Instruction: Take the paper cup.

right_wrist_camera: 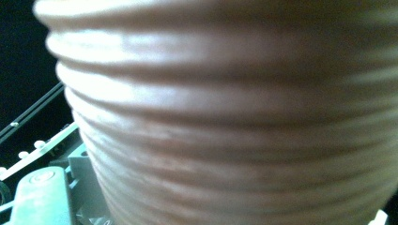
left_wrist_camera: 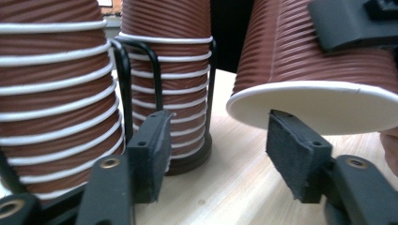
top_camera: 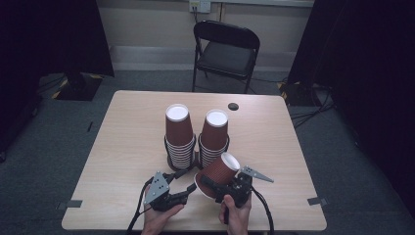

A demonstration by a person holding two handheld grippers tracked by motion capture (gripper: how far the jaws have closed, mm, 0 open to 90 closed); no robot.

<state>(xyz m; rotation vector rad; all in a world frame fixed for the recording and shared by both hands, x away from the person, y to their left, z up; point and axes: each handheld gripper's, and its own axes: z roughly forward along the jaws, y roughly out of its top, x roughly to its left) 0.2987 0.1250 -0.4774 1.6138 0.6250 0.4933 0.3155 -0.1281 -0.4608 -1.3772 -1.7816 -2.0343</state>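
Two stacks of upside-down brown ribbed paper cups stand in black wire holders at mid-table, the left stack (top_camera: 178, 132) beside the right stack (top_camera: 214, 134). In front of them a single brown cup (top_camera: 220, 171) hangs tilted above the table, rim toward the left. My right gripper (top_camera: 206, 183) is shut on its wall near the rim. The cup's ribbed wall (right_wrist_camera: 234, 122) sits close to the camera in the right gripper view. My left gripper (top_camera: 189, 179) stands open just left of the cup. In its own view the left gripper (left_wrist_camera: 220, 140) holds nothing, and the cup's white rim (left_wrist_camera: 319, 101) hovers over the right pad (left_wrist_camera: 293, 150).
The wooden table (top_camera: 132, 127) has a small dark round cap (top_camera: 233, 106) near its far edge. A black folding chair (top_camera: 226, 49) stands behind it. In the left gripper view the cup stacks (left_wrist_camera: 51, 93) and a wire holder (left_wrist_camera: 124, 75) stand close ahead.
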